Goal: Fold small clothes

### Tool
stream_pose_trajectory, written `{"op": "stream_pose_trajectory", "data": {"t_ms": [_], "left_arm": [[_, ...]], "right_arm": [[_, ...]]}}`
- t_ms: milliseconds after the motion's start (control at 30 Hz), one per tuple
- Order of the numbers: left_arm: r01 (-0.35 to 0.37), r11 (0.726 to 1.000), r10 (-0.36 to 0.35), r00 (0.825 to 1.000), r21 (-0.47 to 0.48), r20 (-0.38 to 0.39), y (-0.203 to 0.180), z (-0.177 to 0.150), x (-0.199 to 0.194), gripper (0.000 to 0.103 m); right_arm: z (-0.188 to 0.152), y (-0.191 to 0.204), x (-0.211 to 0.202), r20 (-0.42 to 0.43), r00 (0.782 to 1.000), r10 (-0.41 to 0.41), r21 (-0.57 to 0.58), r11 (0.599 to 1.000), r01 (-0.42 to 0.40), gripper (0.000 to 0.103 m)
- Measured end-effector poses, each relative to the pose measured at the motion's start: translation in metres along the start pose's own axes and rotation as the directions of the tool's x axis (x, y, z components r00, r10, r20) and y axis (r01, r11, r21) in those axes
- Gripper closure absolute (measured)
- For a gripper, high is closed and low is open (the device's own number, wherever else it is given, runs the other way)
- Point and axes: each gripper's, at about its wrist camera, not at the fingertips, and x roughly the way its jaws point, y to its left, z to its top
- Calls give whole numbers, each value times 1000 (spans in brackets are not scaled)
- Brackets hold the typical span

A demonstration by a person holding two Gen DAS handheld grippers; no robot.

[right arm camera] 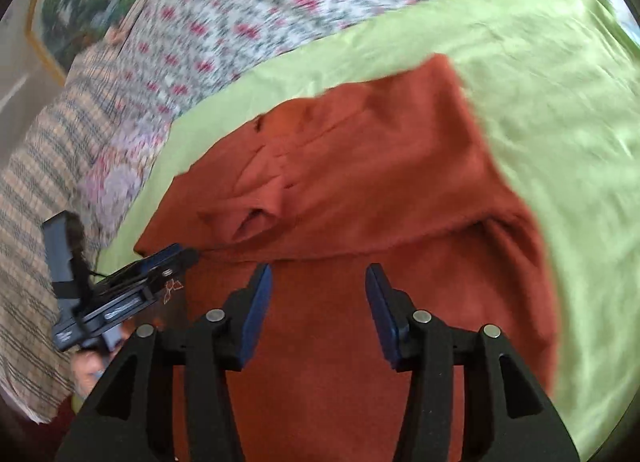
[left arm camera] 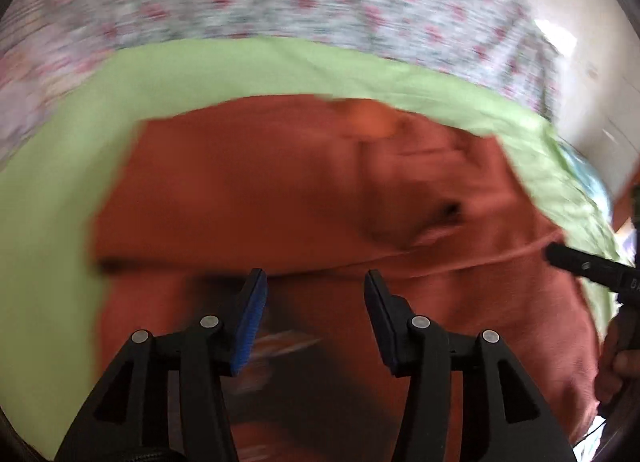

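Tools both angled down over the rust-orange knit garment point(right arm camera: 360, 182), which lies on a light green sheet point(right arm camera: 560, 122) spread on the bed. Left tool point(left arm camera: 314, 282): jaws parted, nothing between them, cloth below. Right tool point(right arm camera: 318, 278): same, jaws apart and gripping nothing. Right view shows the left tool low at the garment's left edge, with a hand point(right arm camera: 86, 376) under it; left view shows only the right tool's tip at the garment's right edge. Floral bedspread point(right arm camera: 280, 2) beyond the sheet; checked pillow point(right arm camera: 36, 202) on the left, only in the right view. Both frames motion-blurred.
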Motion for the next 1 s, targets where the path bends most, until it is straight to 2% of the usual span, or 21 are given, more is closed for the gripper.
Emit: {"op": "stream_pose_trajectory", "data": {"t_ms": [67,200,233,300,400,533,567,600,633,733,767,800,867,933,1000], "left_arm": [[-80,994,81,997,-76,11,35,-3,-8,52],[-137,977,135,991,-162,-22,80,-5,-2,52],[-149,974,146,989,-169,-28,85,-6,0,52],[-169,969,163,986,-183,-47,96,-6,7,52],[-162,966,155,987,-203,-50,102,-3,14,52],[-178,962,174,984,-205,-41,103,8,23,52],[-181,960,177,983,-213,-40,105,11,25,52],[-183,959,178,983,-219,-39,104,14,27,52],[-183,957,179,983,-225,-37,105,17,29,51],[-189,955,188,982,-230,-24,106,26,32,52],[-195,954,196,980,-226,-20,105,28,34,52],[-203,955,204,979,-218,-16,104,29,34,52],[-212,956,213,977,-202,-18,100,27,37,53],[-217,959,217,976,-179,-24,94,24,38,54],[-221,963,222,975,-153,-15,88,23,36,57]], "right_arm": [[9,19,15,-6,1000,-23,-81,996,22,47],[24,58,47,-4,997,-82,-292,953,77,42],[26,69,56,2,994,-114,-363,926,107,39],[25,86,72,23,982,-189,-506,844,175,37],[21,98,89,40,969,-244,-620,754,216,37],[23,111,106,43,977,-210,-683,707,182,37],[26,112,109,49,979,-196,-685,707,175,41],[30,117,114,43,983,-181,-682,714,162,63],[35,115,114,24,988,-154,-657,743,132,87],[49,98,96,35,995,-98,-528,843,102,96],[55,90,89,49,995,-89,-473,875,101,96],[63,75,76,68,995,-75,-384,919,95,96],[75,39,55,103,994,-40,-196,979,60,96],[80,1,38,129,991,-33,-14,999,35,96],[75,-25,29,139,986,-91,68,994,82,97]]}}
